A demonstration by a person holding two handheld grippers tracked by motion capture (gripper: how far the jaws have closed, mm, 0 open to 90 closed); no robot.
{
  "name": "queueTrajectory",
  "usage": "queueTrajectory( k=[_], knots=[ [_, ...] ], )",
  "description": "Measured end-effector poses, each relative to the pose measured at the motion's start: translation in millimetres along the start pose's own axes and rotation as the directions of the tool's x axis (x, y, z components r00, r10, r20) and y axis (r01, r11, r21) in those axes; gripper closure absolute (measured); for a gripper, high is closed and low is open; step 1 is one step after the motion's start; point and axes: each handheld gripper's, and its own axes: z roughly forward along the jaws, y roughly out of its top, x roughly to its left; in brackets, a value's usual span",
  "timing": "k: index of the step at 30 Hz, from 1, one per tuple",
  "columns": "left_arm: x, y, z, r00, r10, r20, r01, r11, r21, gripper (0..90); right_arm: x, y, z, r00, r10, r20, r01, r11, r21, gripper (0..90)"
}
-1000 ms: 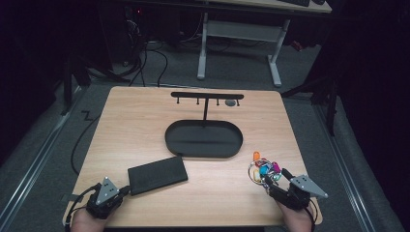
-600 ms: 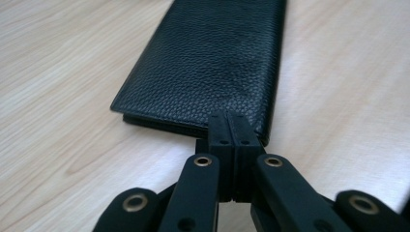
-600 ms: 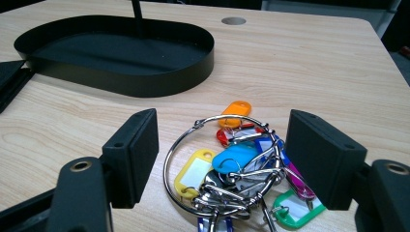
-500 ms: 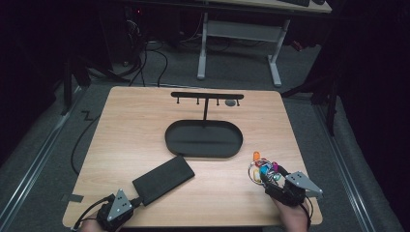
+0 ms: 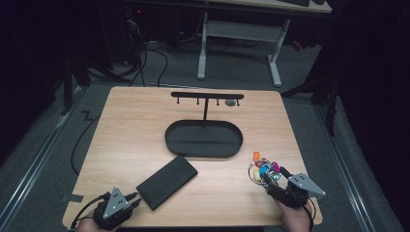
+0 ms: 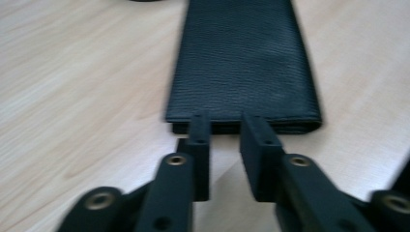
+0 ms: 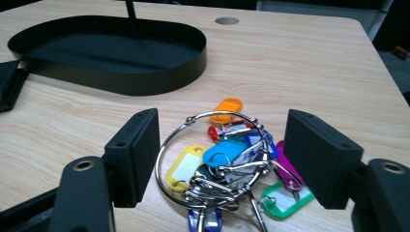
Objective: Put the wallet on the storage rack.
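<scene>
Light falls from overhead onto the pale wooden table [image 5: 135, 140], and everything around that table sinks into near black. In the left gripper view the flat black textured case [image 6: 241, 63] is smeared with blur. The right gripper view is sharp, tray shadows soft.

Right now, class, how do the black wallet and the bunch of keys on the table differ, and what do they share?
The black wallet is one flat, plain dark slab; the bunch of keys is a loose heap of metal rings and tags in many colours. The wallet lies in front of the nearly shut left gripper; the keys lie between the wide-open fingers of the right gripper. Both rest on the wooden table, outside the black tray.
</scene>
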Motion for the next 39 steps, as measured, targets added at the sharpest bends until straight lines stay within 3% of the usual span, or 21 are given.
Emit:
queueTrajectory(
  k=[3, 5, 8, 11, 12, 14, 17, 18, 19, 21, 26, 29, 33, 39],
  knots=[
    [4.3, 3.1, 0.4, 0.9990, -0.027, -0.035, 0.026, 0.9996, -0.012, 59.5, -2.0, -1.1, -2.7, 0.9999, 0.011, 0.006, -0.011, 1.000, -0.001, 31.6],
    [7.6, 5.6, 2.3, 0.9984, -0.043, -0.037, 0.042, 0.9991, -0.009, 54.1, -2.9, -2.4, -5.3, 0.9998, 0.014, 0.015, -0.014, 1.000, -0.002, 32.5],
    [11.7, 9.7, 6.7, 0.9986, -0.052, -0.005, 0.052, 0.9986, -0.004, 50.9, -5.1, -4.8, -9.5, 0.9992, 0.035, 0.021, -0.035, 0.999, -0.014, 32.7],
    [15.3, 20.8, 11.5, 0.9910, -0.124, 0.051, 0.125, 0.9918, -0.028, 47.4, -7.4, -6.9, -13.0, 0.9987, 0.041, 0.030, -0.040, 0.999, -0.020, 33.0],
    [14.4, 26.8, 13.8, 0.9909, -0.123, 0.055, 0.125, 0.9914, -0.037, 47.2, -8.0, -7.6, -14.2, 0.9985, 0.044, 0.034, -0.044, 0.999, -0.019, 33.0],
    [8.7, 39.9, 20.4, 0.9950, -0.086, 0.051, 0.088, 0.9952, -0.043, 47.9, -9.3, -8.6, -16.0, 0.9980, 0.051, 0.037, -0.050, 0.999, -0.021, 33.1],
    [-4.3, 52.7, 33.0, 0.9959, -0.033, 0.084, 0.037, 0.9983, -0.045, 47.7, -11.4, -9.7, -17.3, 0.9977, 0.056, 0.038, -0.056, 0.998, -0.022, 32.5],
    [-9.4, 52.9, 37.1, 0.9960, -0.018, 0.088, 0.022, 0.9990, -0.040, 48.2, -12.0, -10.2, -17.0, 0.9972, 0.065, 0.038, -0.064, 0.998, -0.020, 32.1],
    [-19.2, 48.8, 43.1, 0.9967, 0.022, 0.078, -0.021, 0.9995, -0.023, 48.8, -12.6, -10.7, -16.7, 0.9970, 0.070, 0.033, -0.069, 0.997, -0.017, 32.1],
    [-23.1, 46.9, 44.9, 0.9955, 0.044, 0.084, -0.044, 0.9990, -0.009, 48.4, -12.5, -11.6, -15.5, 0.9970, 0.071, 0.032, -0.070, 0.997, -0.015, 32.1],
    [-34.8, 40.7, 40.8, 0.9889, 0.108, 0.102, -0.107, 0.9941, -0.017, 44.1, -9.2, -10.8, -9.4, 0.9982, 0.055, 0.022, -0.056, 0.998, 0.005, 32.1],
    [-38.3, 37.0, 40.4, 0.9835, 0.160, 0.085, -0.160, 0.9871, -0.002, 43.7, -5.1, -9.5, -8.1, 0.9991, 0.038, 0.021, -0.038, 0.999, 0.007, 32.1],
    [-40.7, 33.9, 43.7, 0.9787, 0.183, 0.092, -0.187, 0.9816, 0.036, 43.8, -3.1, -8.6, -7.0, 0.9992, 0.034, 0.021, -0.034, 0.999, 0.006, 32.1],
    [-45.6, 32.0, 44.1, 0.9709, 0.231, 0.063, -0.234, 0.9714, 0.039, 44.0, -4.2, -8.9, -3.9, 0.9988, 0.044, 0.019, -0.045, 0.999, 0.011, 32.1]
  ],
)
